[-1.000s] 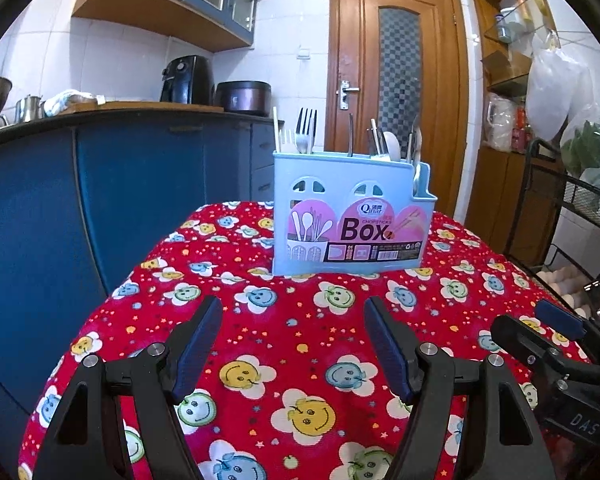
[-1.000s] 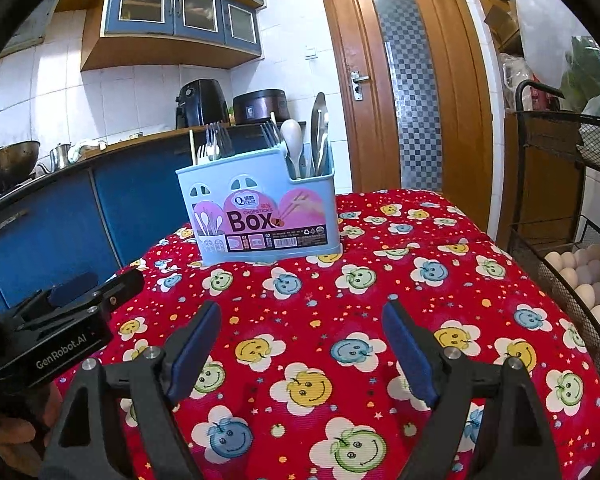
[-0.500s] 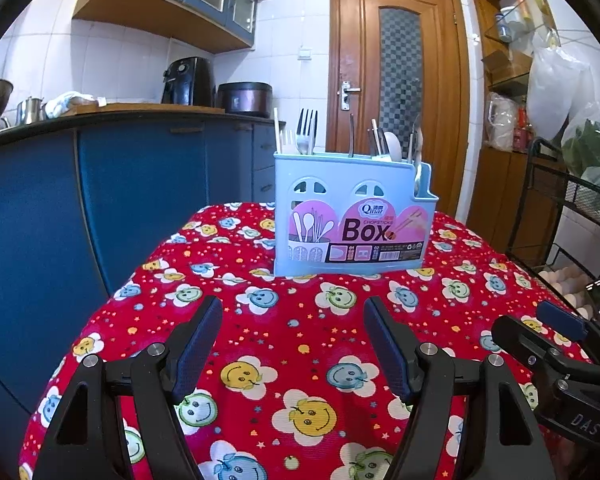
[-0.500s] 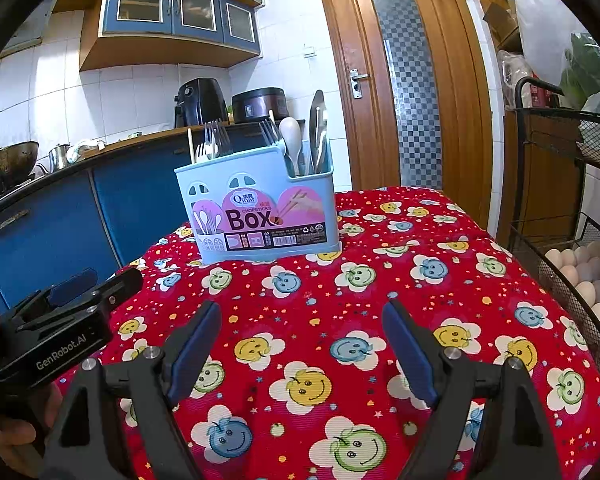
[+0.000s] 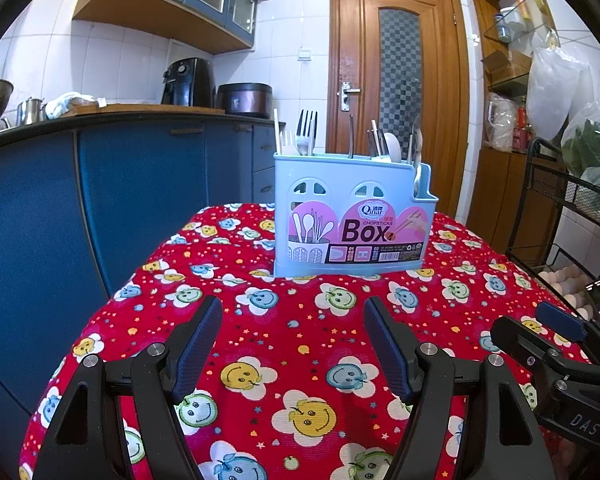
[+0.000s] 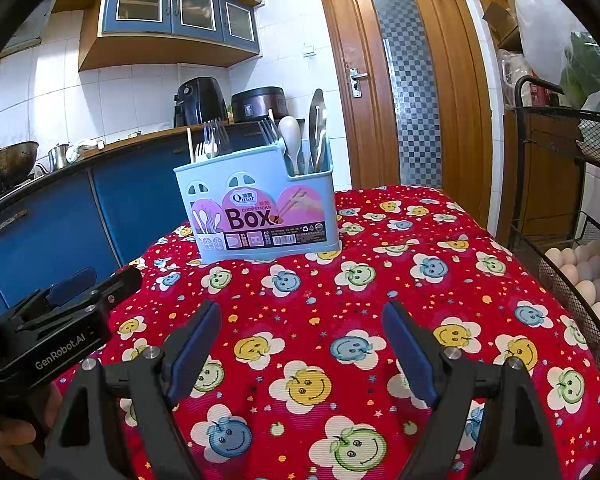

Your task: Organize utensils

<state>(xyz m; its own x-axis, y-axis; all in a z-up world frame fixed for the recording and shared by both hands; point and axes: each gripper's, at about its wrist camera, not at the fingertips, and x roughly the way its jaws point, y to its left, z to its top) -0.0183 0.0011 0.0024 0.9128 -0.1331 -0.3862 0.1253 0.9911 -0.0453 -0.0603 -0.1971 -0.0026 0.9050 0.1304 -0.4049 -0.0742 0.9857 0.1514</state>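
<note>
A light blue utensil box stands upright on the red smiley tablecloth, also in the right wrist view. Forks, a white spoon, chopsticks and metal utensils stand in its compartments. My left gripper is open and empty, low over the cloth in front of the box. My right gripper is open and empty, also in front of the box. The right gripper's body shows at the right edge of the left wrist view; the left gripper's body shows at the left of the right wrist view.
Blue kitchen cabinets stand left of the table. A wire rack with eggs stands right of it. A wooden door is behind. The cloth drops off at the table's left edge.
Both grippers have drifted very slightly; the box sits a little differently in each view. Both stay open and empty.
</note>
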